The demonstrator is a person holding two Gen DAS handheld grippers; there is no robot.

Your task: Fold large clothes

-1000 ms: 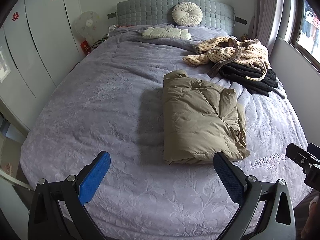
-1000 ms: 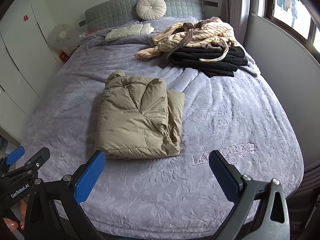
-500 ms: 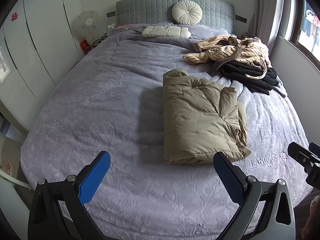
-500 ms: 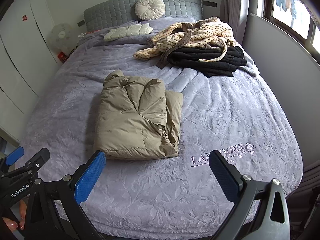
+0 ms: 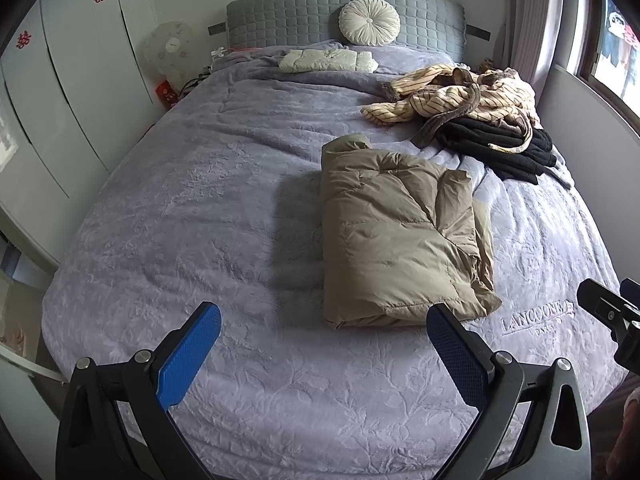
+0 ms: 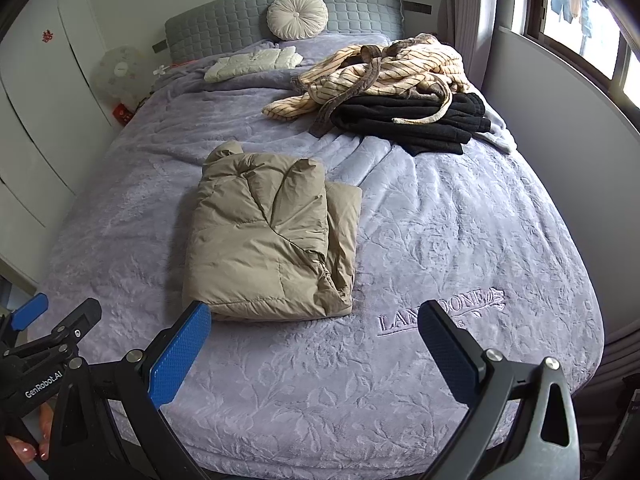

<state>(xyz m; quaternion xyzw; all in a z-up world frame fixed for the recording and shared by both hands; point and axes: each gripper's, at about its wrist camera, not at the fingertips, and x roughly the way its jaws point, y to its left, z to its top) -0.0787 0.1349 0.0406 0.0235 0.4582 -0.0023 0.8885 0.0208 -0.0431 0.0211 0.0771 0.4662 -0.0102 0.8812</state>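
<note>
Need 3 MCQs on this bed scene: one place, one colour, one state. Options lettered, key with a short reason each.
1. Where does the striped cream robe lie?
A. On the floor
B. Partly over the black garment pile, far side of the bed near the window
C. On top of the tan jacket

2. What colour is the round tufted cushion at the grey quilted headboard?
A. Off-white
B. Red
C. Black

3. What state is the tan puffer jacket in?
A. Spread flat, sleeves out
B. Held up in a gripper
C. Folded into a compact bundle on the lilac bedspread

Key: 1 B, the robe's belt and hem drape across the black pile. 2 A, it shows pale against the headboard. 3 C, it lies folded, and the left gripper and right gripper are both open and empty.
</note>
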